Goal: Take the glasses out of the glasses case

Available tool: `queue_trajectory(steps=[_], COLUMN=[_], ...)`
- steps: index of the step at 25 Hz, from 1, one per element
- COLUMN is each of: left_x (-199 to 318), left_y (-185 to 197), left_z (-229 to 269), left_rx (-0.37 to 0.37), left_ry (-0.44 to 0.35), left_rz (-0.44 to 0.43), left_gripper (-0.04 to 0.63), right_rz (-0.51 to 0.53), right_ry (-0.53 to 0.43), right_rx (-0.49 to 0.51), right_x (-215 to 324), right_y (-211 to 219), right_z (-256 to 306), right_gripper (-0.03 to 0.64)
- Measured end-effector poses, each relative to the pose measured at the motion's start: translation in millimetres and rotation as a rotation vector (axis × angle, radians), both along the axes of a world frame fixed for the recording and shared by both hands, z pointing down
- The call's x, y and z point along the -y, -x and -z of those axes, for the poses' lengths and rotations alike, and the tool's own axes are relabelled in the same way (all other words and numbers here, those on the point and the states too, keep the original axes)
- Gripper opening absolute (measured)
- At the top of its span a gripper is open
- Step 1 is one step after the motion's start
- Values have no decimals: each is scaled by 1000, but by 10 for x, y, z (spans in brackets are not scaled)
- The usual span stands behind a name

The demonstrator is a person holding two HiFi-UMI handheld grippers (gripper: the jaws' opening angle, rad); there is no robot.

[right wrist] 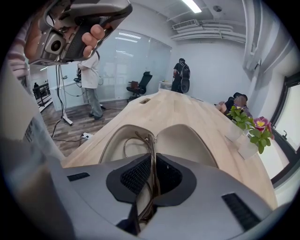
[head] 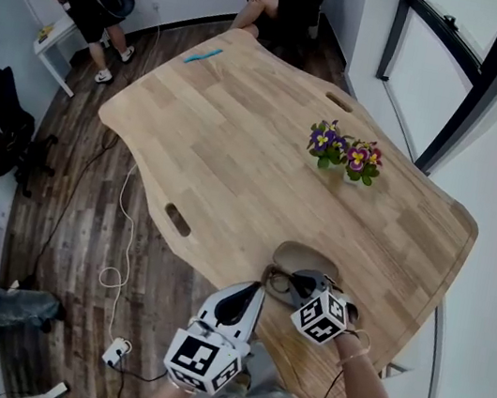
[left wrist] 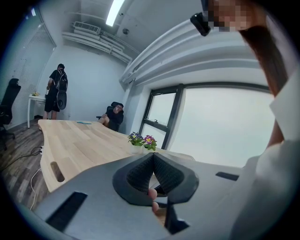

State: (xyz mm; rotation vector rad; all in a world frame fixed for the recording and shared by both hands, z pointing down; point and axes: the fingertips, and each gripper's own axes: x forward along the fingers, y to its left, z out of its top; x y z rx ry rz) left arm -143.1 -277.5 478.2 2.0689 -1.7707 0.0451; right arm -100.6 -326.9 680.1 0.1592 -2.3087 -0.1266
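Observation:
A beige glasses case (head: 307, 255) lies open near the front edge of the wooden table (head: 239, 144). In the right gripper view its two halves (right wrist: 183, 138) spread out just beyond the jaws. The thin-framed glasses (right wrist: 142, 140) stand on edge over the case's left half, and my right gripper (right wrist: 152, 159) is shut on their frame. In the head view the glasses (head: 279, 285) show just left of the right gripper (head: 298, 283). My left gripper (head: 240, 302) hangs off the table's front edge, jaws closed on nothing (left wrist: 153, 155).
A small pot of purple and pink flowers (head: 346, 155) stands mid-table, right of centre. A blue pen-like object (head: 202, 56) lies at the far end. People sit and stand beyond the table. Cables and a power strip (head: 115, 351) lie on the floor at left.

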Motion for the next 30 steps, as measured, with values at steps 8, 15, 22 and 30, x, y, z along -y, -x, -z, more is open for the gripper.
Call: queue_trajectory(steps=[8, 15, 22, 30], left_x=[0, -2, -76, -135], left_y=[50, 54, 6, -17], left_z=[-9, 52, 130, 238], left_rx=[2, 6, 25, 30], left_ry=[0, -9, -26, -51], left_rz=[23, 30, 14, 7], left_gripper=[0, 1, 0, 2], right_rz=[25, -29, -100, -135], right_ry=[3, -21, -50, -94], right_rx=[22, 89, 146, 186], right_x=[-18, 13, 29, -9], right_y=[-19, -51, -138, -215], right_z=[64, 297, 503, 740], right_gripper=[14, 14, 14, 14])
